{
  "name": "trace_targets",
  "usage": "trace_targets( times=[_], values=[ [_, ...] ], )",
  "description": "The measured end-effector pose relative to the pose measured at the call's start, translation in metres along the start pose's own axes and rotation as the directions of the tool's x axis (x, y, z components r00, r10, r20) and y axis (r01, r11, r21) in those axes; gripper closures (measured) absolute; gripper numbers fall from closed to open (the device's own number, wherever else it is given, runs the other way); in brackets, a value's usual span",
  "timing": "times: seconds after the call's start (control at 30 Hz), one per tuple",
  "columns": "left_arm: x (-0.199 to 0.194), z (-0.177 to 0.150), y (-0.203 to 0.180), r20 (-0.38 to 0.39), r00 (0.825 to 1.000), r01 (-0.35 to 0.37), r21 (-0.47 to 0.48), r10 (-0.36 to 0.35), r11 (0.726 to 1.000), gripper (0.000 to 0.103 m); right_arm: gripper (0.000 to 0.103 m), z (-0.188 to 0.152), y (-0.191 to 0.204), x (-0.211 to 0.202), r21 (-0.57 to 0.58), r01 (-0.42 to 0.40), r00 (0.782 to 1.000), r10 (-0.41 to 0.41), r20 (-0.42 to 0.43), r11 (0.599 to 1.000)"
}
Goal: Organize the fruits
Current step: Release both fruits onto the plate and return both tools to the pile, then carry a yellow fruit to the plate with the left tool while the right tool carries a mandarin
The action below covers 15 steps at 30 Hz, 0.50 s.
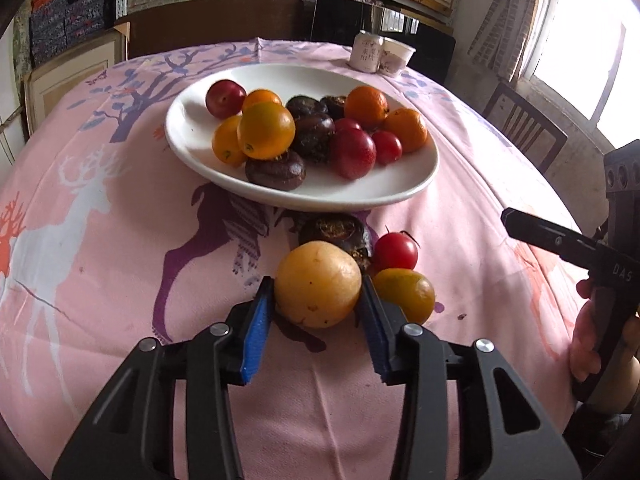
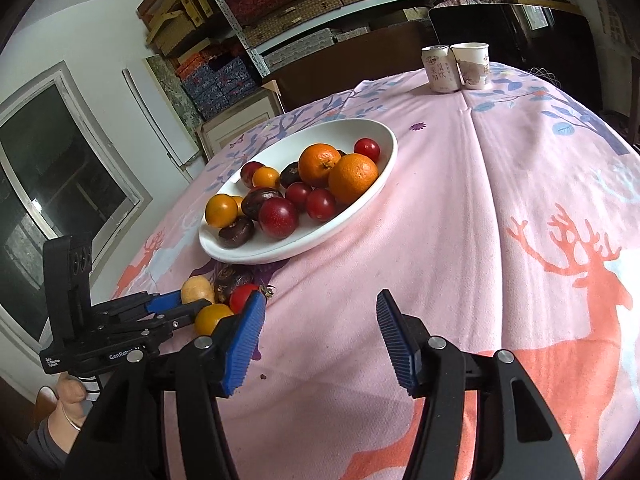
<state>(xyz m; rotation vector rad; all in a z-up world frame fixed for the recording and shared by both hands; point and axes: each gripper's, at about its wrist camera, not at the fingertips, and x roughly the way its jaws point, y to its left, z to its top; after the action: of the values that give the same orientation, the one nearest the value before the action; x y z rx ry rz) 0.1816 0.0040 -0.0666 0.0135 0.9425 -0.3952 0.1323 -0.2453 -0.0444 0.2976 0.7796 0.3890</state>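
A white plate (image 1: pixel 400 196) (image 2: pixel 384 172) holds several oranges, red plums, cherry tomatoes and dark water chestnuts. In front of it on the cloth lie a yellow round fruit (image 1: pixel 318 284) (image 2: pixel 197 289), a dark chestnut (image 1: pixel 336 234), a cherry tomato (image 1: pixel 395 251) (image 2: pixel 242 297) and a small orange (image 1: pixel 405 294) (image 2: pixel 212 317). My left gripper (image 1: pixel 319 294) has its blue pads on both sides of the yellow fruit, touching or nearly touching it. My right gripper (image 2: pixel 321 312) is open and empty over the bare cloth, right of the loose fruits.
A can (image 1: pixel 366 51) (image 2: pixel 439 68) and a paper cup (image 1: pixel 396 56) (image 2: pixel 473 65) stand at the table's far edge. A wooden chair (image 1: pixel 524 126) stands at the right of the table. Shelves with boxes fill the back wall. The pink deer tablecloth (image 2: pixel 500 220) covers the table.
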Motion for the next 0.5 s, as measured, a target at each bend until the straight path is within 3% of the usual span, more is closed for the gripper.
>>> trace_targets(
  times=[0.13, 0.27, 0.4, 0.5],
  values=[
    [-0.001, 0.0, -0.002, 0.026, 0.999, -0.03, -0.001, 0.03, 1.0, 0.062, 0.044, 0.0, 0.002, 0.0, -0.012, 0.008, 1.0, -0.008, 0.005, 1.0],
    [-0.017, -0.003, -0.004, 0.113, 0.991, -0.065, 0.0, 0.065, 0.998, 0.063, 0.044, -0.001, 0.008, 0.001, -0.04, 0.017, 1.0, -0.017, 0.001, 0.999],
    [-0.04, -0.009, -0.003, 0.231, 0.961, -0.144, -0.04, 0.149, 0.989, 0.063, 0.044, -0.004, 0.021, 0.006, -0.103, 0.027, 0.999, -0.03, -0.032, 0.994],
    [-0.047, -0.009, 0.005, 0.258, 0.945, -0.179, -0.102, 0.2, 0.978, 0.063, 0.044, -0.01, 0.045, 0.014, -0.195, 0.013, 0.997, -0.028, -0.07, 0.981]
  ],
)
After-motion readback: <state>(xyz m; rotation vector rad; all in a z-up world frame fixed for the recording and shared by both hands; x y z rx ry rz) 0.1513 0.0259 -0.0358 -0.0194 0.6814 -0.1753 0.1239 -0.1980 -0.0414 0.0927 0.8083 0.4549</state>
